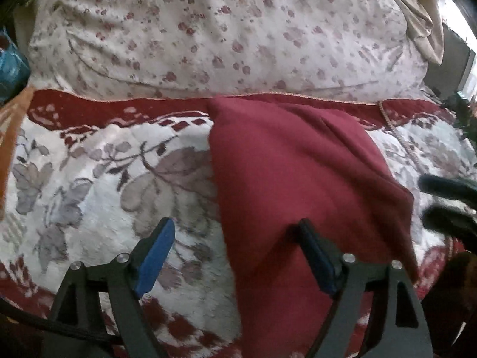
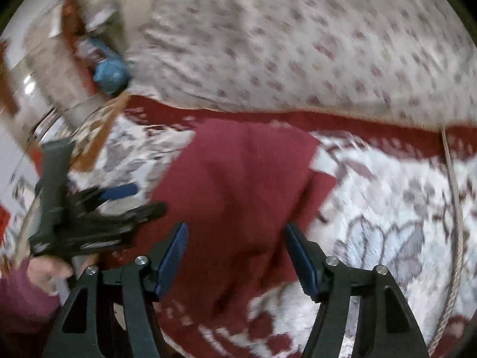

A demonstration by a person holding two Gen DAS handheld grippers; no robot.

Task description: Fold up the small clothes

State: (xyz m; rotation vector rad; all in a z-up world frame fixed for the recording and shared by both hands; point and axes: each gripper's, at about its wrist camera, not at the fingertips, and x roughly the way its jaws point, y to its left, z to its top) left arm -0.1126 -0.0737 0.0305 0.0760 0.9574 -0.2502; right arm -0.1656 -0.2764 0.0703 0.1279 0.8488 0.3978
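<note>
The maroon cloth (image 1: 298, 185) lies folded on the red-and-white floral blanket (image 1: 98, 179), its far edge touching the blanket's red border just before the flowered pillow (image 1: 208, 29). The left claw (image 1: 235, 247) hangs spread wide over the cloth's near left edge, gripping nothing. The right claw (image 2: 235, 247) gapes equally empty above the cloth's near part, bare blanket lying to its right.
</note>
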